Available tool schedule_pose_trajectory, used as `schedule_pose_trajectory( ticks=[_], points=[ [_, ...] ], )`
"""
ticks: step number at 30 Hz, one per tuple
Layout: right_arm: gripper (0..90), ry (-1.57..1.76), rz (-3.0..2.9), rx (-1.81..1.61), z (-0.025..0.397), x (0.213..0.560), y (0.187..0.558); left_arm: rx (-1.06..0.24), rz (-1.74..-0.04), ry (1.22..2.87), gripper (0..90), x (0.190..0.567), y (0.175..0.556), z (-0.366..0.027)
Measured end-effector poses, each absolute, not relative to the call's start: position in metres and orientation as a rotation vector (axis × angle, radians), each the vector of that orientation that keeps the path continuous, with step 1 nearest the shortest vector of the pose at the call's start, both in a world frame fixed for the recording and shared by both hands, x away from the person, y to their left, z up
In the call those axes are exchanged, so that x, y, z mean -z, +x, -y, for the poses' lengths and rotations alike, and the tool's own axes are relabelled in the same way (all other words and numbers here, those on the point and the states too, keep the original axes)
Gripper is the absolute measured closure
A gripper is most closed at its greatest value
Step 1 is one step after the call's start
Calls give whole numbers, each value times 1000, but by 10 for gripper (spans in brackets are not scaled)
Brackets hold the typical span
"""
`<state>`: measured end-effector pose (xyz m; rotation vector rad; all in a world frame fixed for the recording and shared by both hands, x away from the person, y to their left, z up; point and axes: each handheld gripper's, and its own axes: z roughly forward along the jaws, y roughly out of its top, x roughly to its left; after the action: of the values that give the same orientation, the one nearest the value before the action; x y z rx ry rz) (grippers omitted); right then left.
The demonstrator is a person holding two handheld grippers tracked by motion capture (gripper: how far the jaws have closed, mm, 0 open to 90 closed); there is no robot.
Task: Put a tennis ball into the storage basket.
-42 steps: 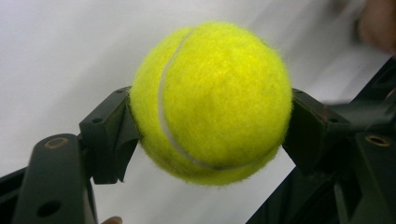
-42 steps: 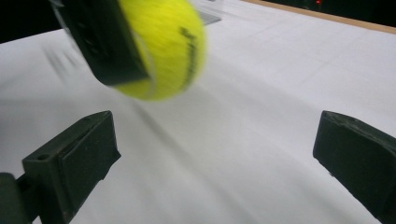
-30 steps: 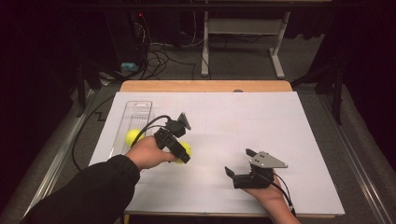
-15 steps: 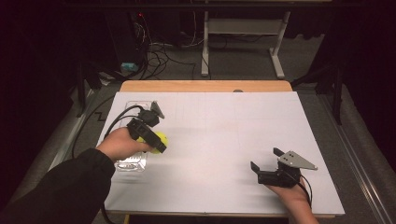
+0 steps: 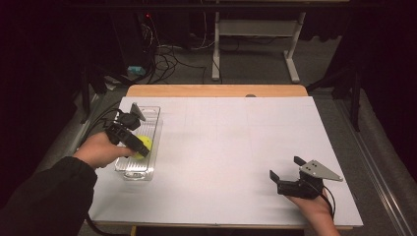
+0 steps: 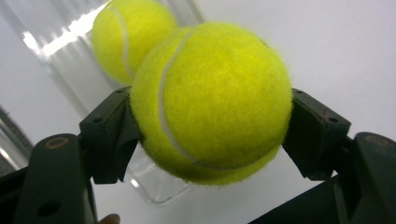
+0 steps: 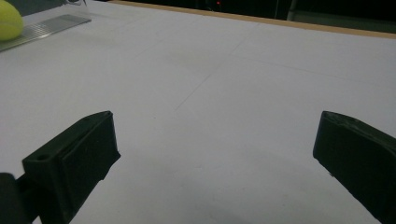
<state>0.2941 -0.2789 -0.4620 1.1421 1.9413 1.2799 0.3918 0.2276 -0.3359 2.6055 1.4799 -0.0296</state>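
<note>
- Closest to us, our left gripper (image 6: 205, 140) was clamped on a tennis ball (image 6: 212, 100), one jaw pressing each side.
- Just beyond that ball lay a second tennis ball (image 6: 123, 37) in the clear tray (image 5: 147, 169).
- We judged it best to lower the held ball to the tray floor beside the other one, then release gently.
- Well away, our right gripper (image 5: 287, 174) rested on the table (image 5: 236, 142), jaws apart and holding nothing.

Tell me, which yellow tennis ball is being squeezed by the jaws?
The nearer fuzzy yellow tennis ball, clamped between the left gripper's black jaws. The other yellow tennis ball lies free behind it in the clear plastic tray.
</note>
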Motion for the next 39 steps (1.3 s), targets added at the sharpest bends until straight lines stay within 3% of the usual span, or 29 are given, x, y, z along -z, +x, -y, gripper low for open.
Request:
schedule_pose_trajectory(
  ticks=[21,22,24,39],
  points=[
    [1,1137,-1949,-1282,276,462,294,86,-1528,2630,260,369,390,-236],
    [1,1138,-1950,-1282,276,462,294,72,-1527,2617,235,367,390,-236],
    [1,1134,-1950,-1284,275,462,293,43,-1510,2605,4,359,390,-235],
    [1,1132,-1948,-1289,275,461,293,37,-1364,2643,5,357,387,-189]
  ],
)
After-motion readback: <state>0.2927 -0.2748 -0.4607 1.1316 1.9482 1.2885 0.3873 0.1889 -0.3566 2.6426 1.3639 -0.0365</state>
